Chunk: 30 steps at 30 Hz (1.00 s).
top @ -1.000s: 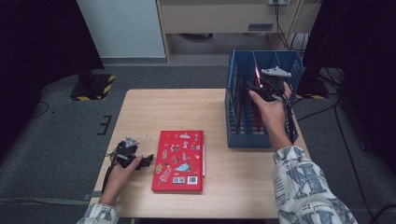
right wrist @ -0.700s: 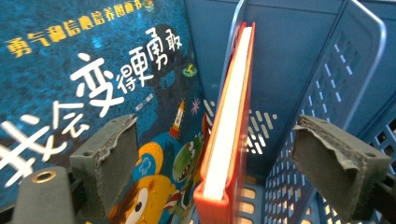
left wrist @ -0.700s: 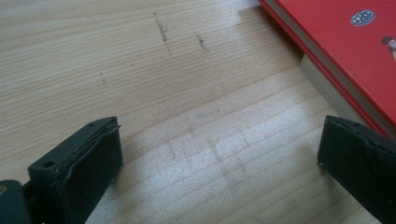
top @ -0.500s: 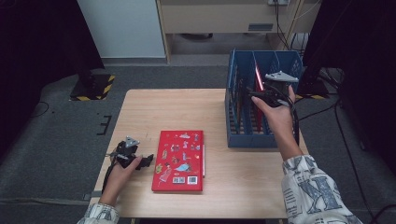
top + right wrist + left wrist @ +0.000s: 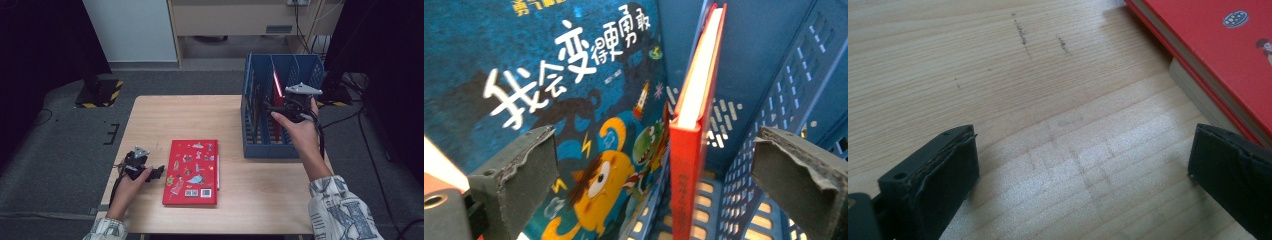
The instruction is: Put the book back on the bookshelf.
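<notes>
A red picture book [image 5: 191, 171] lies flat on the wooden table [image 5: 200, 120]. My left gripper [image 5: 158, 172] rests on the table at the book's left edge. It is open, with bare wood between its pads [image 5: 1085, 135] and the book's corner [image 5: 1218, 50] just beyond. A blue slotted rack [image 5: 305, 70] stands at the table's right. An upright red book [image 5: 694, 125] and a blue-covered book [image 5: 549, 100] stand in it. My right gripper [image 5: 269, 106] hovers over the rack. Its jaws have just been opening and stand wide of the red book's spine [image 5: 656, 142] without touching it.
The rack's dividers [image 5: 769, 60] wall in the red book's slot. Cables [image 5: 345, 125] trail off the table's right edge. Grey floor [image 5: 60, 140] surrounds the table, and a cabinet [image 5: 240, 15] stands behind.
My right hand has shifted slightly to the right over the rack. The upright red book stays in its slot. The left hand and the flat book have not moved.
</notes>
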Each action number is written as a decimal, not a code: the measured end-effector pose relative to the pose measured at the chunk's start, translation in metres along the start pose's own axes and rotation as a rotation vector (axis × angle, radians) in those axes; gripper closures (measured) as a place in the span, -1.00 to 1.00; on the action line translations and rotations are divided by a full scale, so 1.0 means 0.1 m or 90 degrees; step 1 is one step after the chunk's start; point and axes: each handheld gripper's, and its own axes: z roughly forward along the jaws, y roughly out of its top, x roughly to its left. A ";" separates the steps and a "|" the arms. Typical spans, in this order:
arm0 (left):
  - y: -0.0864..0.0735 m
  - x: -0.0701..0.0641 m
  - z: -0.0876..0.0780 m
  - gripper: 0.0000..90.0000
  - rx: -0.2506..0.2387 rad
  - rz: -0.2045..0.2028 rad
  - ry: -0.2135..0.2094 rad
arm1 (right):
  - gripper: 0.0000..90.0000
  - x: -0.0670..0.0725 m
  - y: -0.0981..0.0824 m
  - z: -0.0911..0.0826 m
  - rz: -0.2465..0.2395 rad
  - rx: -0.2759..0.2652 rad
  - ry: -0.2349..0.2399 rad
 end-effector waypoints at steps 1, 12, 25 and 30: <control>0.00 0.00 0.00 -1.00 0.000 0.000 0.000 | -0.88 0.01 -0.01 -0.01 -0.001 -0.001 0.002; 0.00 0.00 0.00 -1.00 0.000 0.000 0.000 | -0.89 0.09 -0.10 -0.06 -0.009 0.015 0.027; 0.00 0.00 0.00 -1.00 0.000 0.000 0.000 | -0.90 0.11 -0.24 -0.17 -0.010 0.025 0.044; 0.00 -0.01 0.00 -1.00 -0.001 -0.002 0.000 | -0.89 0.14 -0.34 -0.25 -0.011 0.030 0.052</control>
